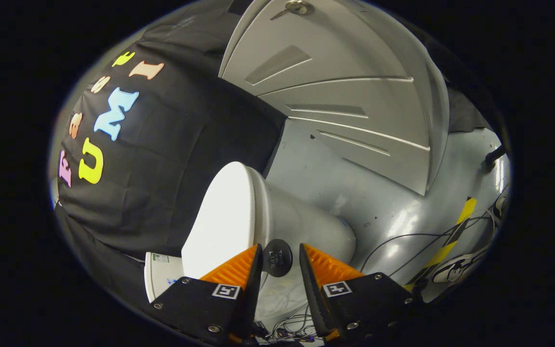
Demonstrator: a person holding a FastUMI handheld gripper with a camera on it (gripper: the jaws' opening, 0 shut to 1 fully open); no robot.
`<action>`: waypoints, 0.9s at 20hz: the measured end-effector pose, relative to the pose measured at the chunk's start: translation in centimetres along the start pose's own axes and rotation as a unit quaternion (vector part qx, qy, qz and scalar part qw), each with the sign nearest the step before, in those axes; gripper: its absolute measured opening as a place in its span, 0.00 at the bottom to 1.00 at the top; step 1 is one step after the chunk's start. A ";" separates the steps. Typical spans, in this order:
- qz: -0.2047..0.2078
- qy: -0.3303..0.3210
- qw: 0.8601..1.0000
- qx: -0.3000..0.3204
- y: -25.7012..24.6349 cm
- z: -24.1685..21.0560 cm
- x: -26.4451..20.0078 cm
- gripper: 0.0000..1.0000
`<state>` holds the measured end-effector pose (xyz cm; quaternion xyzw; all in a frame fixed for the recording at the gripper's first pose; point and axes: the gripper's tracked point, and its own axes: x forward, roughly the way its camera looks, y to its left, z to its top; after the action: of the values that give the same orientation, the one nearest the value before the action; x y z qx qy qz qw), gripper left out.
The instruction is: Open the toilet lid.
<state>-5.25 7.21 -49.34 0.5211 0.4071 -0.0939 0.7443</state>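
Observation:
The white toilet lid (222,219) lies flat against the bowl (306,226), and the whole toilet appears turned sideways in this tilted view. A round black tab (277,258) sticks out from the lid's front edge. My gripper (279,250) is open, with the tab sitting between the two fingertips. The left fingertip (254,258) is at the tab's edge, while a small gap shows on the right side. Nothing is pinched.
A white panelled door (345,96) with a metal handle (299,6) stands beyond the toilet. The grey floor (393,217) carries loose cables (403,241), yellow-black tape (455,231) and a person's shoe (455,267). The white tank (162,279) sits behind the lid.

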 end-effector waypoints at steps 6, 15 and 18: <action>-0.006 0.003 1.000 0.001 -0.4 -0.3 0.4 0.25; -0.030 0.016 0.999 -0.002 0.2 -0.1 -0.1 0.03; -0.041 0.013 0.997 -0.066 1.3 0.7 -0.7 0.02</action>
<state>-4.59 7.02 -47.85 0.4550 0.4429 -0.0905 0.7672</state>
